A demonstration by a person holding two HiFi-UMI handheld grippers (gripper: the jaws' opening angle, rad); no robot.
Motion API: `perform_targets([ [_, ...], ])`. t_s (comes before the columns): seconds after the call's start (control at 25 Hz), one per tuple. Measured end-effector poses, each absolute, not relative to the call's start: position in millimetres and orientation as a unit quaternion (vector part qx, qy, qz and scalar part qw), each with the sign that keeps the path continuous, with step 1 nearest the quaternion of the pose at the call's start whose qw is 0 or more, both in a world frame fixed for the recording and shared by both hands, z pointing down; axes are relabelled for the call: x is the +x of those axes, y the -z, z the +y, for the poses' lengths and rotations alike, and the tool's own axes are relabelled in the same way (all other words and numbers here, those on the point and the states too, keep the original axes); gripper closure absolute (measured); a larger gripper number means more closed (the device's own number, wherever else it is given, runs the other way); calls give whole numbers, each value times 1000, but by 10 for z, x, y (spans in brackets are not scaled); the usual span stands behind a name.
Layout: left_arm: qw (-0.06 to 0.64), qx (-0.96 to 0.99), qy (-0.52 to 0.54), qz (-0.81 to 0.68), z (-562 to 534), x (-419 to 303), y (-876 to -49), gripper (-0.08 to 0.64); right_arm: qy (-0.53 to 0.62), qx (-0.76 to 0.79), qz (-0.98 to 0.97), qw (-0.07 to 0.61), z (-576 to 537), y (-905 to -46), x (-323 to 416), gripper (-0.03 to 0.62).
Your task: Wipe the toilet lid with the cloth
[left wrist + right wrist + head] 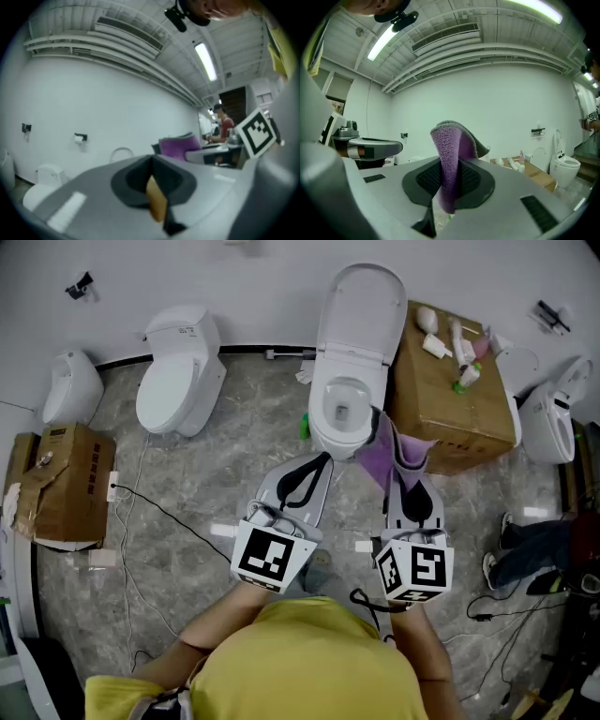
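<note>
In the head view the white toilet's lid (361,310) stands raised against the wall above the open bowl (345,409). My right gripper (392,448) is shut on a purple cloth (379,454), held just right of the bowl's front. In the right gripper view the cloth (451,145) sticks up folded between the jaws of that gripper (449,177). My left gripper (317,465) is shut with nothing in it, just in front of the bowl. In the left gripper view its jaws (152,180) meet, and the cloth (177,143) shows to the right.
A cardboard box (450,404) with bottles on top stands right of the toilet. A second toilet (178,371) and a urinal (70,385) are at the left, with another box (61,484). A third toilet (553,413) and a person's legs (525,549) are at the right. A cable (159,512) crosses the floor.
</note>
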State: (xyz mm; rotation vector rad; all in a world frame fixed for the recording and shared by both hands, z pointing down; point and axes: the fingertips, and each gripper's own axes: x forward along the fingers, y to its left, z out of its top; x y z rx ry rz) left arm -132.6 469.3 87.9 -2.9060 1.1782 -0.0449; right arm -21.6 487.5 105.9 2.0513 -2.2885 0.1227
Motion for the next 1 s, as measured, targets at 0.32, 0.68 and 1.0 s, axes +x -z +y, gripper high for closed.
perform_targets([
  [0.32,6,-925,18,380,4706,-1324,-868,561,-22,663,-747,43,4936,-1029,-166,551],
  [0.68,11,-912,23,410,4642,-1369,-876,561,-4,657,-753,28,4955,-977,132,551],
  [1.0,18,-902,23,431,4550,-1354,-884,560,-6,644,-765,25,4865,-1032,245,551],
])
